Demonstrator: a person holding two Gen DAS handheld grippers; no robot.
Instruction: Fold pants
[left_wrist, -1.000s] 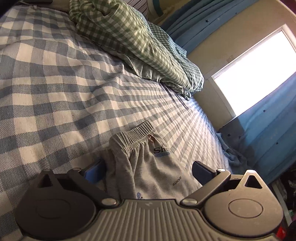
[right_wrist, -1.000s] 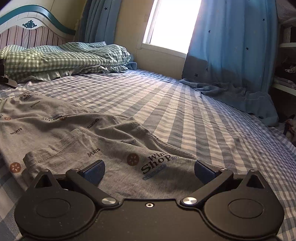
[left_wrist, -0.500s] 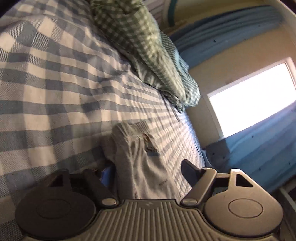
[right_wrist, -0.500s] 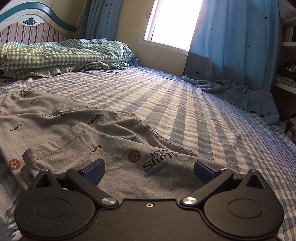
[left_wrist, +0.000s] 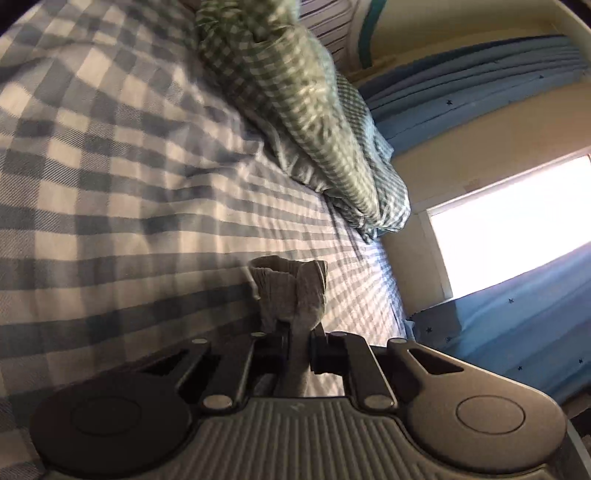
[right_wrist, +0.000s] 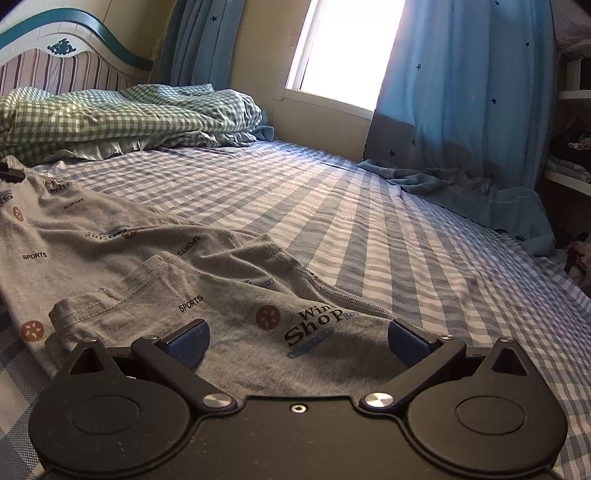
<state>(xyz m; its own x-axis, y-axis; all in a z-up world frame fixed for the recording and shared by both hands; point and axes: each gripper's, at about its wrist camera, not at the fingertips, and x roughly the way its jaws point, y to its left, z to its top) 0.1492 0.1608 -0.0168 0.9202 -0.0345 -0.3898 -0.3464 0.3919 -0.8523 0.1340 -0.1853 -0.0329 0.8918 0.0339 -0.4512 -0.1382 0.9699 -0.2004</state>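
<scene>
Grey printed pants lie spread on the blue checked bed sheet. My right gripper is open, low over the near end of the pants, with grey cloth between its blue pads. My left gripper is shut on the pants' waistband end, which bunches up above the closed jaws. In the right wrist view the left gripper shows as a dark tip at the far left edge of the pants.
A green checked duvet is heaped at the striped headboard. Blue star curtains hang by the window, their hem lying on the bed's far edge. Shelves stand at the right.
My left gripper has closed on the waistband, gathering the cloth between its jaws, and its view has tilted. The right gripper has stayed open and nearly still.
</scene>
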